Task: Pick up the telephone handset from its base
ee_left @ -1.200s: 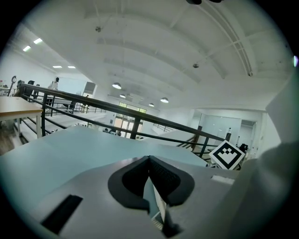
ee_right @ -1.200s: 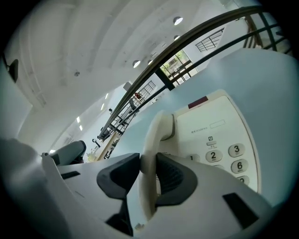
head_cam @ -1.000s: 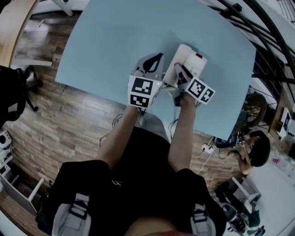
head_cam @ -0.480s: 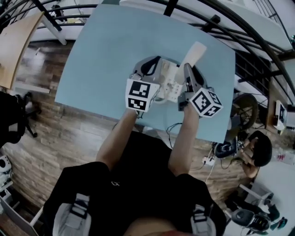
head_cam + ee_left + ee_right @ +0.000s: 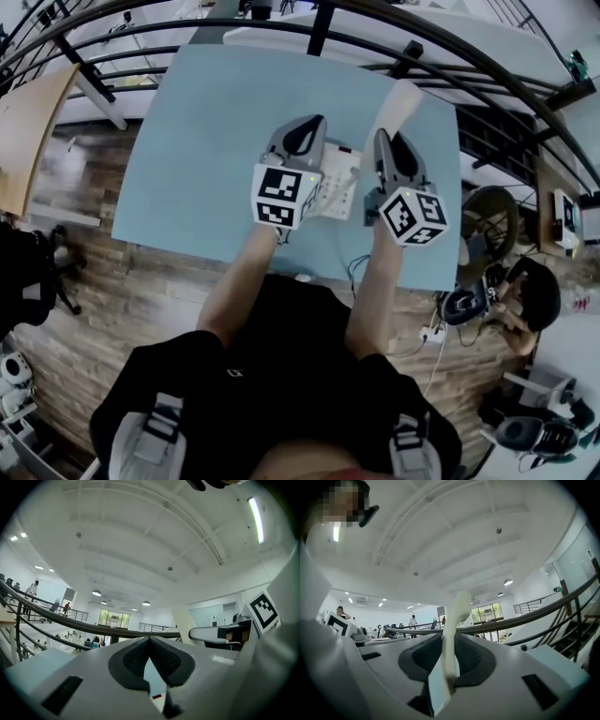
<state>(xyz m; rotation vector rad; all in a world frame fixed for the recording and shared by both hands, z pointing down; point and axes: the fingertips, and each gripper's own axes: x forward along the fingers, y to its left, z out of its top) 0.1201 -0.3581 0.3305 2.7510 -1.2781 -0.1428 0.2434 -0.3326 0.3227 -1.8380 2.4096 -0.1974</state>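
The cream telephone handset [image 5: 401,101] is clamped in my right gripper [image 5: 386,141] and sticks out forward past the jaws, clear of the base. In the right gripper view the handset [image 5: 452,630] stands upright between the dark pads of that gripper [image 5: 450,656]. The white telephone base [image 5: 336,183] lies on the blue table [image 5: 206,141], between the two grippers. My left gripper [image 5: 305,131] hovers just left of the base. Its pads meet at the tip in the left gripper view, where this gripper [image 5: 150,641] holds nothing. Both grippers point level.
A black curved railing [image 5: 234,21] runs behind the table's far edge. Cables [image 5: 354,267] hang off the near edge. Wooden floor [image 5: 112,281] lies to the left. At the lower right sits a person [image 5: 530,300] among chairs and equipment.
The right gripper has lifted the handset off the base and risen with it. The left gripper has risen too. The base stays on the table.
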